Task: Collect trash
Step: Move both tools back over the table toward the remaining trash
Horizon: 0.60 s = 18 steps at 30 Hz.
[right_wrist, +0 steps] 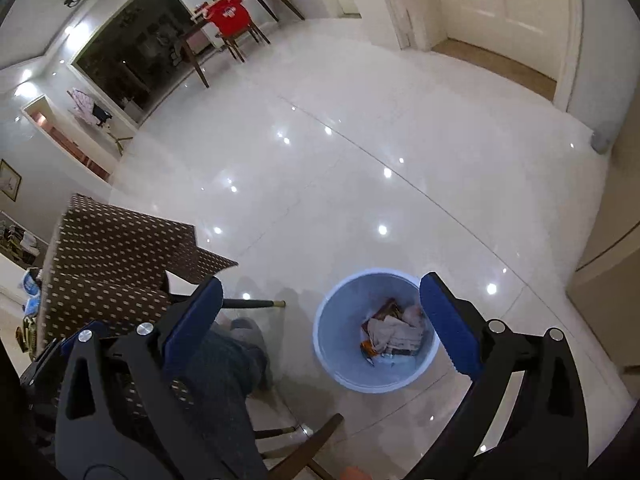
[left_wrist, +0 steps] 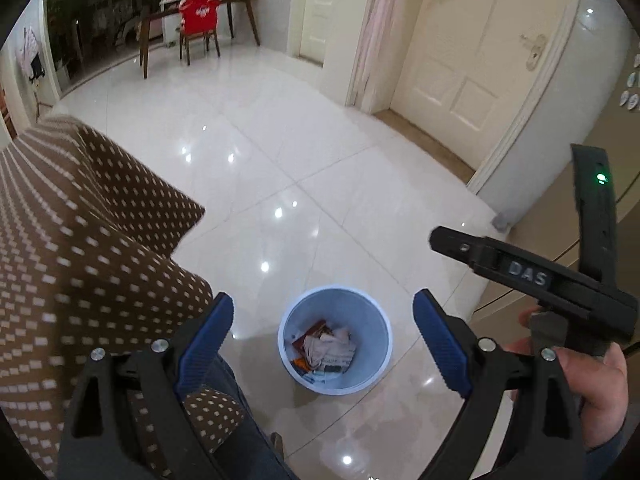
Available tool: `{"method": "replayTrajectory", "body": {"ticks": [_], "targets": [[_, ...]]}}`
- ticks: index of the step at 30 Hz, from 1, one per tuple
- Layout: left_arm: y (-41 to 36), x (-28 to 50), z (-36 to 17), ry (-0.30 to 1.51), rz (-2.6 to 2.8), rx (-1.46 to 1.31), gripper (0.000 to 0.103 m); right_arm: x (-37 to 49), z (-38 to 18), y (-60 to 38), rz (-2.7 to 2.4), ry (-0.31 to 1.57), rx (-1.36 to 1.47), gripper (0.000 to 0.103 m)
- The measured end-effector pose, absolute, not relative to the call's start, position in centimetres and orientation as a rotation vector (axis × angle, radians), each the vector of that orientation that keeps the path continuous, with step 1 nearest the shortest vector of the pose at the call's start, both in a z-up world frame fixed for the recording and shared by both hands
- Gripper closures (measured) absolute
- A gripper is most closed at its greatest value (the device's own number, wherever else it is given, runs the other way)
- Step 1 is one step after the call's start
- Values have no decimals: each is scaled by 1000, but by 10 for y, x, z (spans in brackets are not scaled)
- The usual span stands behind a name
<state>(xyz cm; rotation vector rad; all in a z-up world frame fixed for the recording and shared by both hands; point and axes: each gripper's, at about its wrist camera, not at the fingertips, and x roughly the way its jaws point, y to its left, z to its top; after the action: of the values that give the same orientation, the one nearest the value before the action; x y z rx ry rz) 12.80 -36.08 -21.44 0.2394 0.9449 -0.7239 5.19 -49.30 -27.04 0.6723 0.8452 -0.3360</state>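
Observation:
A light blue bin [left_wrist: 335,340] stands on the white tiled floor, below both grippers; it also shows in the right wrist view [right_wrist: 374,330]. Crumpled paper and wrappers [left_wrist: 326,350] lie inside it, seen too in the right wrist view [right_wrist: 394,334]. My left gripper [left_wrist: 323,332] is open and empty, its blue pads wide apart above the bin. My right gripper [right_wrist: 321,310] is open and empty too, with the bin between its fingers. The right gripper's black body [left_wrist: 560,280], held in a hand, shows at the right of the left wrist view.
A table with a brown dotted cloth [left_wrist: 80,240] stands at the left, close to the bin, and shows in the right wrist view [right_wrist: 120,260]. The person's jeans leg [right_wrist: 224,364] and a chair leg [right_wrist: 308,448] are near. White doors [left_wrist: 472,72] stand at the right; a table and red-covered chair [left_wrist: 198,20] stand far back.

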Motion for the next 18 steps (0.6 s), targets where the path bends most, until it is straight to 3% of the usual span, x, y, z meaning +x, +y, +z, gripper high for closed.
{"method": "replayTrajectory", "body": {"ticks": [18], "targets": [[-213,137,-105,717,-563,58,9,103,-141,-387,-103,678,506,6]]}}
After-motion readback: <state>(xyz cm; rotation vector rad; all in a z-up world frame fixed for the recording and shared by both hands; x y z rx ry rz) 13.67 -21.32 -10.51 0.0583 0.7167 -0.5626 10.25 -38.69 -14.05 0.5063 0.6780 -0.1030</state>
